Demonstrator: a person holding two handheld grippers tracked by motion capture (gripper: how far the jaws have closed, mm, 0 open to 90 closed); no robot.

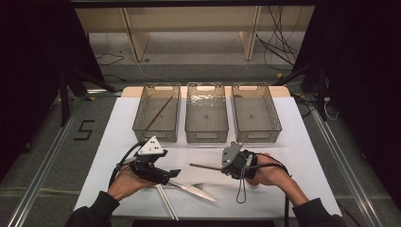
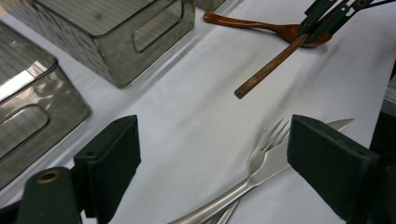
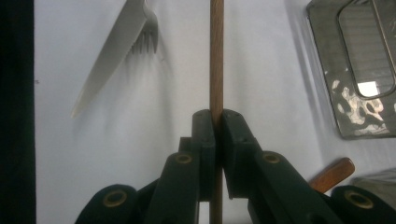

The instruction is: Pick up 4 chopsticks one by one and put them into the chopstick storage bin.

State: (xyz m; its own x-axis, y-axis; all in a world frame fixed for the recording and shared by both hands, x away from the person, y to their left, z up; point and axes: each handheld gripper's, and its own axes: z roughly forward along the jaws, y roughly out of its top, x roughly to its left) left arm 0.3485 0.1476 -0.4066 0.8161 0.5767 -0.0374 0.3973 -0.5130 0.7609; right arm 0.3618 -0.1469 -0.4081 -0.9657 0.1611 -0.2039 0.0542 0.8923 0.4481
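We hold the right gripper (image 3: 215, 122) with its jaws pinched tight on a wooden chopstick (image 3: 216, 56), which runs straight out ahead of the jaws, lifted clear of the white table (image 1: 293, 142). Beyond its tip, off to the left in the right gripper view, lie a metal knife (image 3: 112, 51) and a fork (image 3: 147, 39), crossed over each other. Our left gripper (image 2: 212, 154) hovers above those two with its jaws spread wide and nothing between them. Behind the right gripper a wooden spoon (image 2: 252, 24) rests on the table. Farther out stand three clear bins (image 1: 206, 113), side by side.
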